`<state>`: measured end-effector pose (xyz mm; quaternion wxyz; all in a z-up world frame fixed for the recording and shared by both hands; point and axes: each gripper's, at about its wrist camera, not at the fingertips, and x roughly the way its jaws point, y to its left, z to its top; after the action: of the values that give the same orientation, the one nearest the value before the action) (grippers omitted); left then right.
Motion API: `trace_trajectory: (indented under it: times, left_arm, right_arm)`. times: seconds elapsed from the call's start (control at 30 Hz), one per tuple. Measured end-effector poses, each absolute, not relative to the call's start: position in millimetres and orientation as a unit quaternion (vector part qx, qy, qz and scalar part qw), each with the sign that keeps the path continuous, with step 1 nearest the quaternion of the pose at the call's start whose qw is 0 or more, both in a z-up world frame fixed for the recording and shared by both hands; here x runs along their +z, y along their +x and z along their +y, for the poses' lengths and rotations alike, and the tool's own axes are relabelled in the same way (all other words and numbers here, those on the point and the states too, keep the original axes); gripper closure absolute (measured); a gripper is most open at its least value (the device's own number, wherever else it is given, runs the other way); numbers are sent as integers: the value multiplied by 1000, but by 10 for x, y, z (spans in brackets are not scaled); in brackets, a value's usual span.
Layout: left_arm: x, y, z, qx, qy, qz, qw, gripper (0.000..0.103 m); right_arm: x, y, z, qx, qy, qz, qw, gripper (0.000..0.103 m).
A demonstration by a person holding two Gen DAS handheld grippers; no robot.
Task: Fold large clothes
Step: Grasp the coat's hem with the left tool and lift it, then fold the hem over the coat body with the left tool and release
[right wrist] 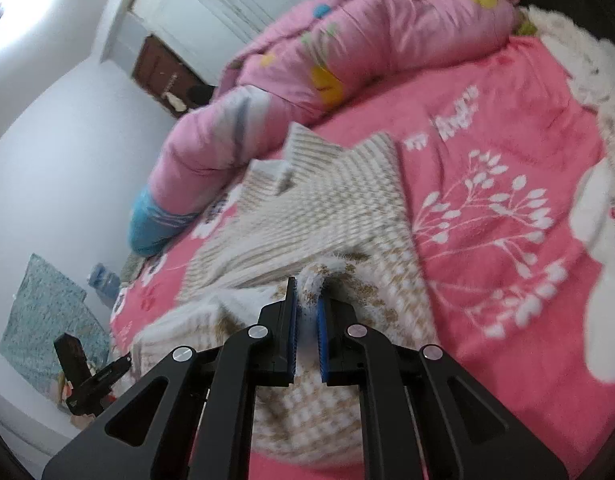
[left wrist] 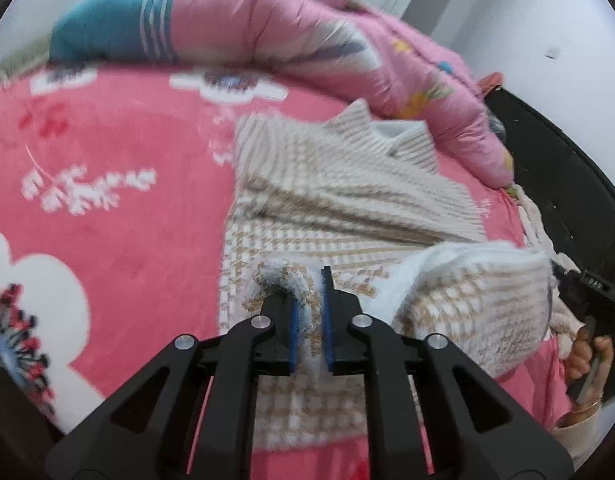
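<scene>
A beige and white knitted sweater (left wrist: 339, 184) lies on a pink flowered bed cover (left wrist: 119, 168). Its ribbed part lies far from me and its checked part lies near. My left gripper (left wrist: 310, 308) is shut on a bunched fold of the near hem. The sweater also shows in the right wrist view (right wrist: 331, 208). My right gripper (right wrist: 307, 312) is shut on another fold of the near hem. The right gripper's body and the hand holding it show at the right of the left view (left wrist: 587, 320). The left gripper's body shows low left in the right view (right wrist: 87, 376).
A rolled pink quilt (left wrist: 307, 44) with a blue end lies across the far side of the bed, just behind the sweater; it also shows in the right wrist view (right wrist: 347, 60). A fluffy white blanket (right wrist: 579, 64) lies at the bed's right edge. White walls and a door (right wrist: 211, 4) stand behind.
</scene>
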<state>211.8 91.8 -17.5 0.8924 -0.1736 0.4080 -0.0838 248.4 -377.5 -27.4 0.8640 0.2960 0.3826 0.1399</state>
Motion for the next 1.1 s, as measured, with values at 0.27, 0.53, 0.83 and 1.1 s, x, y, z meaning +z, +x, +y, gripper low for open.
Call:
trace_trajectory:
  times: [0.27, 0.53, 0.83, 1.1]
  left_arm:
    - [-478, 2315, 1066, -123, -228, 438, 861, 66]
    - [-249, 2095, 1290, -100, -243, 397, 879, 41]
    - [-229, 1153, 866, -181, -154, 401, 885, 37]
    - [-737, 1129, 794, -141, -210, 426, 869, 33]
  right_arm:
    - [-908, 2828, -3988, 174, 387, 419, 803, 82]
    - [-621, 2644, -4098, 174, 382, 375, 826, 39]
    - [-361, 1672, -3971, 205, 318, 389, 840, 29]
    - [-937, 1366, -3888, 174, 352, 451, 801, 29]
